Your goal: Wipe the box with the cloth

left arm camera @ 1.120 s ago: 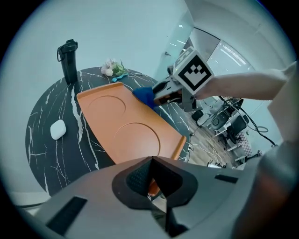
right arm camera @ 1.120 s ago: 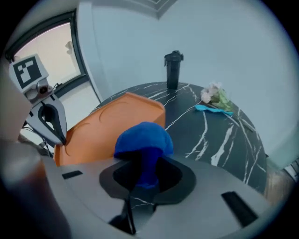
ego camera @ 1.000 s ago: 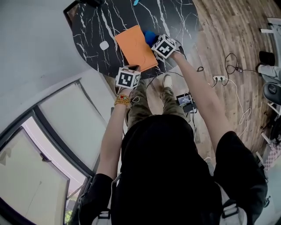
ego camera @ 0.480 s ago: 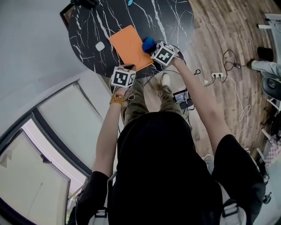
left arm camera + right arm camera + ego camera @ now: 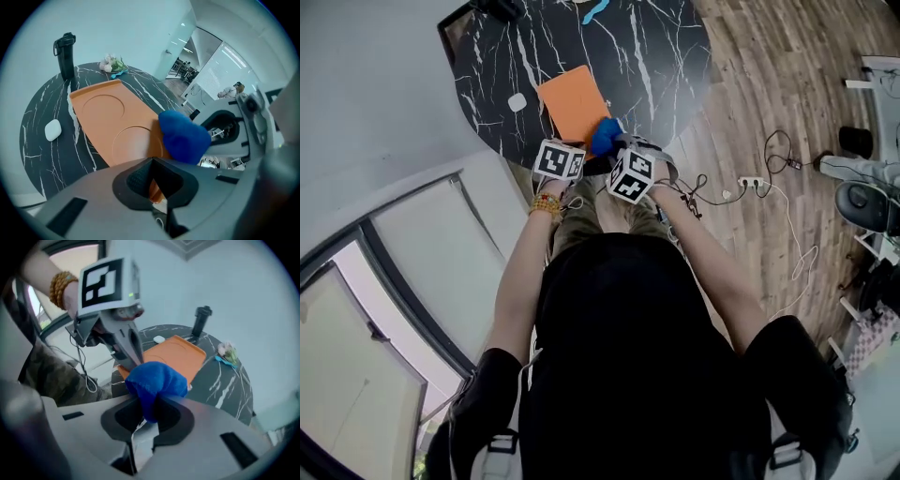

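Observation:
A flat orange box [image 5: 572, 103] lies on the black marble table [image 5: 656, 56]. My left gripper [image 5: 574, 147] is shut on the box's near edge, and in the left gripper view the orange box [image 5: 117, 122] runs into my left gripper's [image 5: 157, 190] closed jaws. My right gripper [image 5: 609, 147] is shut on a bunched blue cloth [image 5: 605, 136]. Its jaws have just been closing a little on it. The blue cloth [image 5: 154, 378] bulges out of my right gripper [image 5: 149, 416] at the near end of the box [image 5: 176, 355], close beside my left gripper [image 5: 129, 350].
A black bottle [image 5: 65, 56], a small white case [image 5: 52, 130] and a sprig of flowers [image 5: 111, 64] stand on the table beyond and beside the box. The table's round edge is right under the grippers. Cables and a power strip [image 5: 759, 169] lie on the wooden floor.
My right gripper has carried the blue cloth from the box's right side to its near end, close to the left gripper. The left gripper has kept its hold.

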